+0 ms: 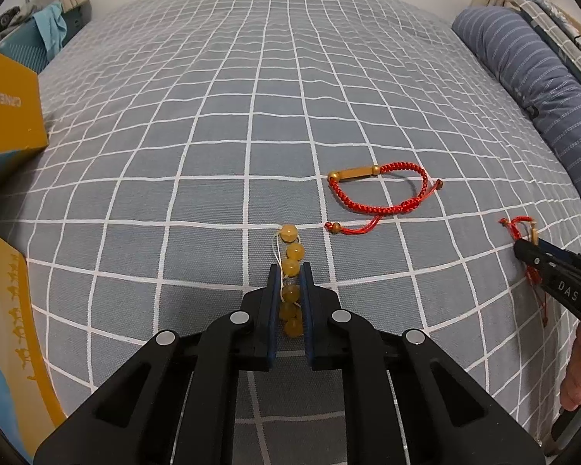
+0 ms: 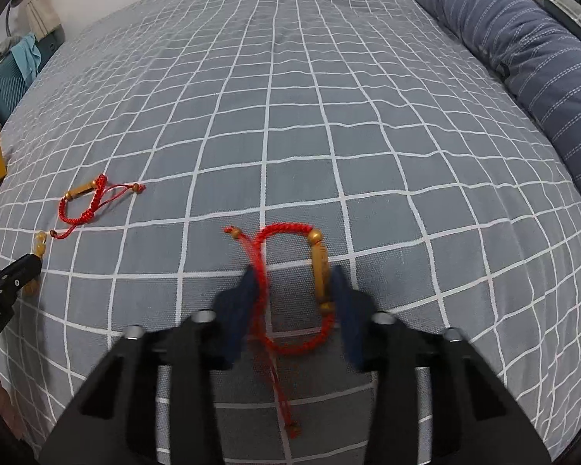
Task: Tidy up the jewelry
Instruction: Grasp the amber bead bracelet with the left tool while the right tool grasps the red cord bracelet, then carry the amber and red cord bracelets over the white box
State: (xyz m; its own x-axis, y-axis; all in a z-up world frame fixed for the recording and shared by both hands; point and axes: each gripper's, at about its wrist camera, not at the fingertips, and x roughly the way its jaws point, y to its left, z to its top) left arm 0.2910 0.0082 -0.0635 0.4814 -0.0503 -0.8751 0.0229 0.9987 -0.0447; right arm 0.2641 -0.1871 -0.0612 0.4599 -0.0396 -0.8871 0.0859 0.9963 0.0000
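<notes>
The left claw (image 1: 289, 271) is clamped on the beads (image 1: 291, 285), a string of amber balls on white cord. Some balls sit between its blue pads, three more run out past the tips and lie on the bed (image 1: 213, 116). Ahead and to the right of this claw, apart from the beads, a red bracelet (image 1: 379, 193) with a gold tube lies flat on the checked cover, its two cord tails trailing toward the claw (one ends in a small bead near the farthest amber ball).

The right claw (image 2: 295, 275) stands apart, its fingers either side of a second bracelet (image 2: 294, 290) of the same kind. That one's gold tube lies just inside the right finger, and the red cord runs along the left finger; whether either finger touches it is hard to tell through the blur. Its loose cord trails back under the claw.

Far to the left of the left claw, a yellow box (image 1: 9, 104) rests on the bed edge. A blue striped bolster (image 2: 523, 38) lies well ahead and to the right of the right claw.
</notes>
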